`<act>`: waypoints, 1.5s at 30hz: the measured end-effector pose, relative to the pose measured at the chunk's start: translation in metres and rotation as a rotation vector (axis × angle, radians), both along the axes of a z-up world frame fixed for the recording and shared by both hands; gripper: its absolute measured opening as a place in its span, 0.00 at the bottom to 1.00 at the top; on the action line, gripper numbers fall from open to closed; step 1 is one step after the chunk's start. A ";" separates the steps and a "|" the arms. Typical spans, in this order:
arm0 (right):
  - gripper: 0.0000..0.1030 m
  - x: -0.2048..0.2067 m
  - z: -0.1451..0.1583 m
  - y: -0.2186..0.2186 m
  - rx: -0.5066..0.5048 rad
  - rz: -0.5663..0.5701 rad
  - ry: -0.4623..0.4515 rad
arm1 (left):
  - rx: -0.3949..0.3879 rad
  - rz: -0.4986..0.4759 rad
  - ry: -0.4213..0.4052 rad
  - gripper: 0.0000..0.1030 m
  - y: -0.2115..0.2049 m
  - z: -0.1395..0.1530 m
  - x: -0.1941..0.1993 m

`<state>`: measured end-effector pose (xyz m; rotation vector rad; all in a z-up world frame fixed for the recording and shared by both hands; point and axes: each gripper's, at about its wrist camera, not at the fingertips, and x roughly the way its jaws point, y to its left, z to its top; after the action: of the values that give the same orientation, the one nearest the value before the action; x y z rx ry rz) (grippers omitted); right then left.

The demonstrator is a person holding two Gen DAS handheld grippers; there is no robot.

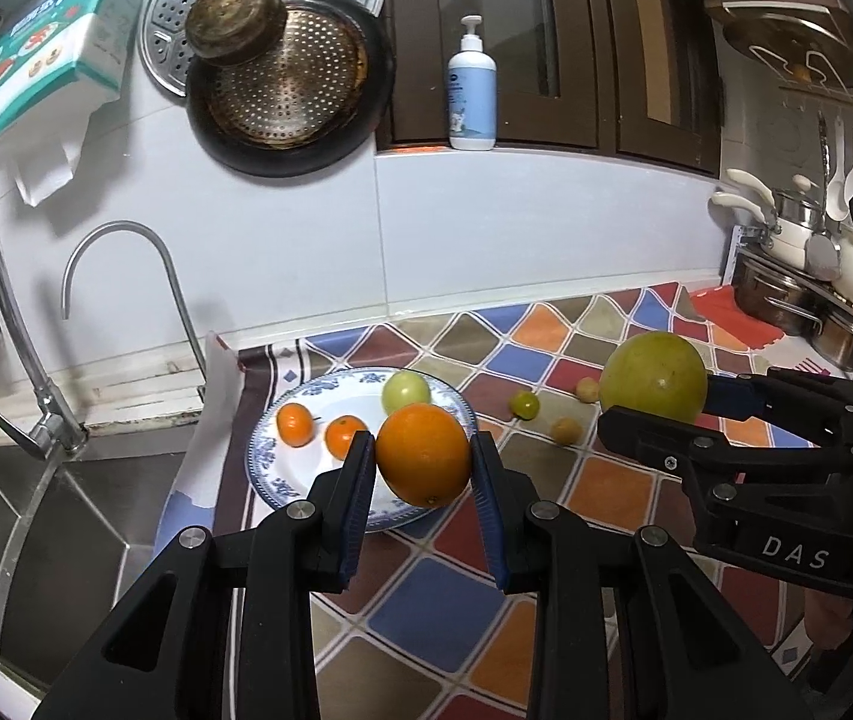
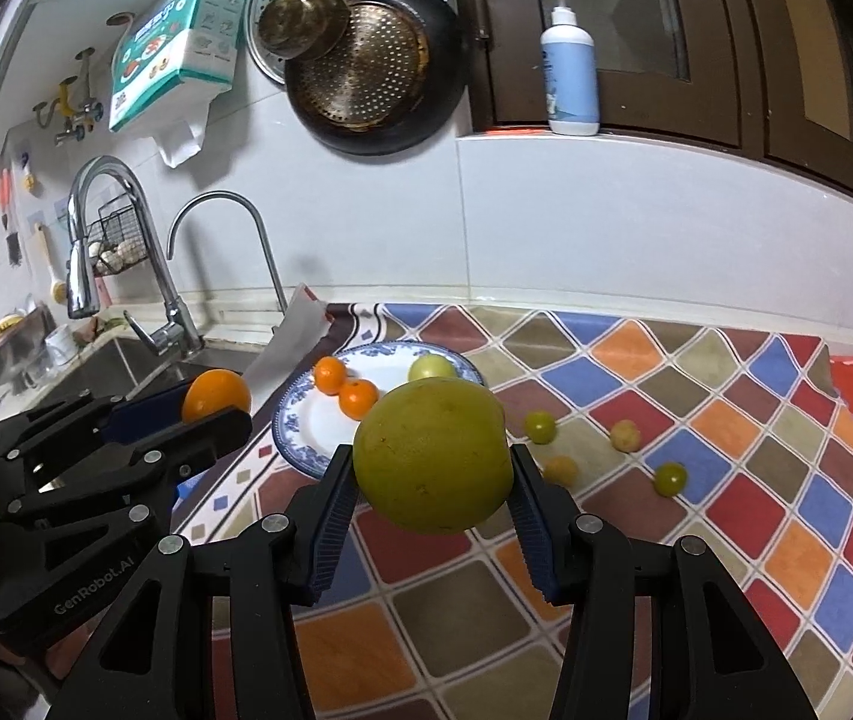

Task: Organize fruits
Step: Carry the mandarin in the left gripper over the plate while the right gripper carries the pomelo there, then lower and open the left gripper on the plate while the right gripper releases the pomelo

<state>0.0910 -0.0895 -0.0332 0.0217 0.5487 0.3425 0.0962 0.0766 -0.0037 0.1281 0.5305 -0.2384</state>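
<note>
three fruits on plate; four, maybe more, small ones loose.

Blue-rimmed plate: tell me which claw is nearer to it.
Left. The left claw holds the orange over the plate, at its near right rim. The right claw, gripping the big green fruit, hangs off to the plate's right, above the patterned mat.

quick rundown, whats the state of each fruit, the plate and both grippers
left gripper: shut on orange, held above the plate
right gripper: shut on large green fruit, lifted off the mat
plate: on the mat, holding two mandarins and a green fruit
small fruits: four loose on the mat
</note>
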 end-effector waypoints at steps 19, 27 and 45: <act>0.48 0.052 -0.013 0.060 -0.051 0.045 0.036 | 0.015 0.057 0.036 0.31 0.047 -0.018 0.051; 0.48 0.086 -0.034 0.081 -0.085 0.068 0.091 | 0.043 0.070 0.078 0.31 0.058 -0.039 0.087; 0.48 0.143 -0.081 0.103 -0.132 0.084 0.201 | 0.097 0.031 0.197 0.31 0.066 -0.092 0.151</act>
<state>0.2341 0.0135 -0.1138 -0.0955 0.7720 0.3879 0.2476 0.1425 -0.0955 0.1918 0.7394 -0.1961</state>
